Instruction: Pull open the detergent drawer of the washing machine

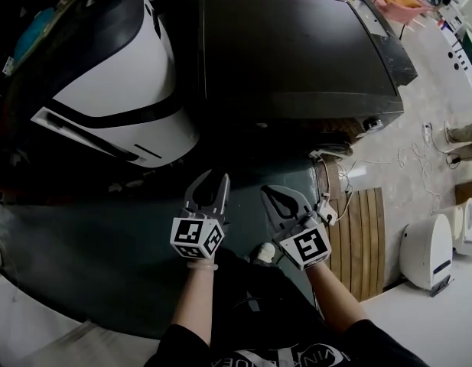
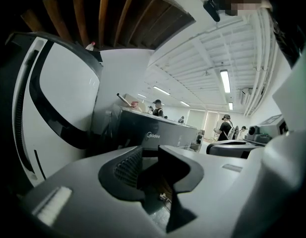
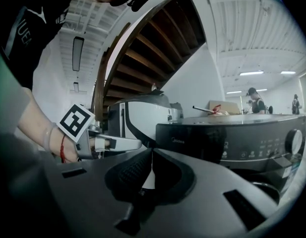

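The detergent drawer occupies the left end of the front panel of the washing machine, in the section that carries the brand logo. Its seams are faint on the dark panel. The drawer face lies flush with the panel, so it is not pulled out. Its long axis runs side to side along the panel. In the head view the face points to 6 o'clock, toward the person. The control knob sits at the other end of the same panel, at 3 o'clock from the drawer.

Both tongs are at 6 o'clock from the machine, pointing at its front and well apart from the panel.
- Left tongs: jaws stand apart, with nothing between them.
- Right tongs: jaw tips are together, holding nothing.

The left tongs are at 9 o'clock from the right tongs, near but not touching.

A white and black appliance stands just beside the washing machine, at 9 o'clock from it. A wooden pallet lies on the floor at 3 o'clock from the right tongs, and a white unit stands beyond it in the same direction.
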Tool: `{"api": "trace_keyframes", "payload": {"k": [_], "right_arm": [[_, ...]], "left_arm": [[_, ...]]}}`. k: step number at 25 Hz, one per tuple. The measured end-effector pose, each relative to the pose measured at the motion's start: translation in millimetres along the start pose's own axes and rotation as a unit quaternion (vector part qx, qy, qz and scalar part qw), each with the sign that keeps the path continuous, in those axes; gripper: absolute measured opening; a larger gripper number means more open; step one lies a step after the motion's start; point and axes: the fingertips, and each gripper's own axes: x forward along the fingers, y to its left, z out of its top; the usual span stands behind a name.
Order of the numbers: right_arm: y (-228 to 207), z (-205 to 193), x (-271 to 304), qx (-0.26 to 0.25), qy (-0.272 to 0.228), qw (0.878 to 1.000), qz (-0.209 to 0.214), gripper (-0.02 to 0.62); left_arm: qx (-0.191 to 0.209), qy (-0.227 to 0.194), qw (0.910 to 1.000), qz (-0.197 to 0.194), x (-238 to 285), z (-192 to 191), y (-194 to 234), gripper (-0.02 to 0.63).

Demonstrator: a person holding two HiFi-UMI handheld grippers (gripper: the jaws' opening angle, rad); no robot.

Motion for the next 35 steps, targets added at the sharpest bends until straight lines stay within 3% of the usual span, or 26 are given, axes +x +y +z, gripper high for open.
{"api": "trace_keyframes", "payload": {"k": [8, 20, 26, 35], "right_arm": [[-10, -21, 20, 0.013, 0.001, 1.000, -0.007, 0.012], [-20, -54, 57, 0.026, 0.013, 0.999, -0.021, 0.012], [-23, -58, 64, 0.029, 0.012, 0.999, -0.029, 0.012], [-31, -66, 65, 0.039, 0.018, 0.998, -0.037, 0.012]], "left_arm": [[-0.007, 0.004, 0.9990, -0.043, 38, -21, 1, 0.106], [-0.091, -0.018, 0.9938, -0.061, 87, -34, 24, 0.107], [-0.145, -0.030, 0.9860, -0.077, 96, -34, 28, 0.129], [-0.193, -0.057, 0.9749, -0.095, 105, -25, 30, 0.138]]}}
